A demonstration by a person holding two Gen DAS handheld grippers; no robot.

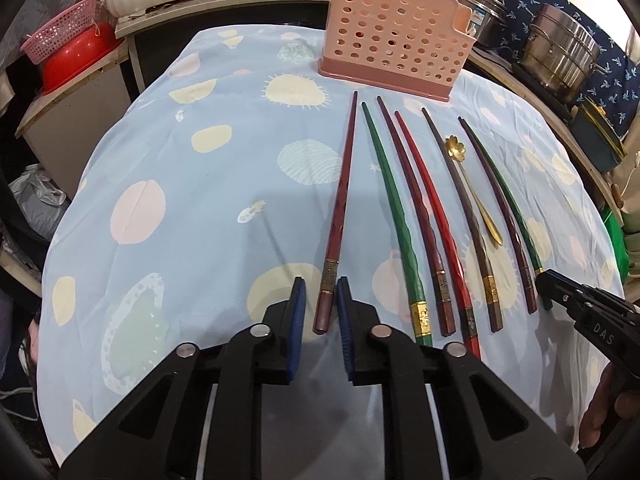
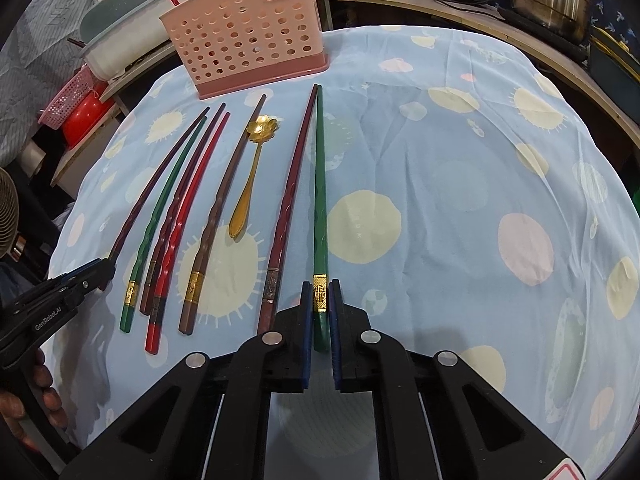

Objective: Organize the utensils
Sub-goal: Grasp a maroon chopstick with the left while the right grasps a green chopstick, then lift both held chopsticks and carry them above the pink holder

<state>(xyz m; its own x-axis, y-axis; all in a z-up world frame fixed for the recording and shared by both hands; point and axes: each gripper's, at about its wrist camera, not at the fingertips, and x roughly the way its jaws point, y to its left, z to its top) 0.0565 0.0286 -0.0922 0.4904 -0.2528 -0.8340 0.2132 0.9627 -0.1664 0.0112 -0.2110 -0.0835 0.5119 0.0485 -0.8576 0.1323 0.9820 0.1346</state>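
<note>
Several chopsticks lie side by side on a blue patterned cloth (image 1: 200, 208) in front of a pink perforated utensil holder (image 1: 394, 36), which also shows in the right wrist view (image 2: 248, 36). My left gripper (image 1: 321, 300) has its blue pads on either side of the handle end of the leftmost maroon chopstick (image 1: 340, 208), with small gaps showing. My right gripper (image 2: 319, 300) straddles the handle of the rightmost green chopstick (image 2: 320, 192), pads close against it. A gold flower-bowl spoon (image 2: 250, 172) lies among the chopsticks.
Steel pots (image 1: 560, 56) stand at the back right. A pink basket over a red bowl (image 1: 68, 52) sits at the back left. A white tub (image 2: 132, 40) stands behind the holder. The right half of the cloth (image 2: 480, 200) carries no utensils.
</note>
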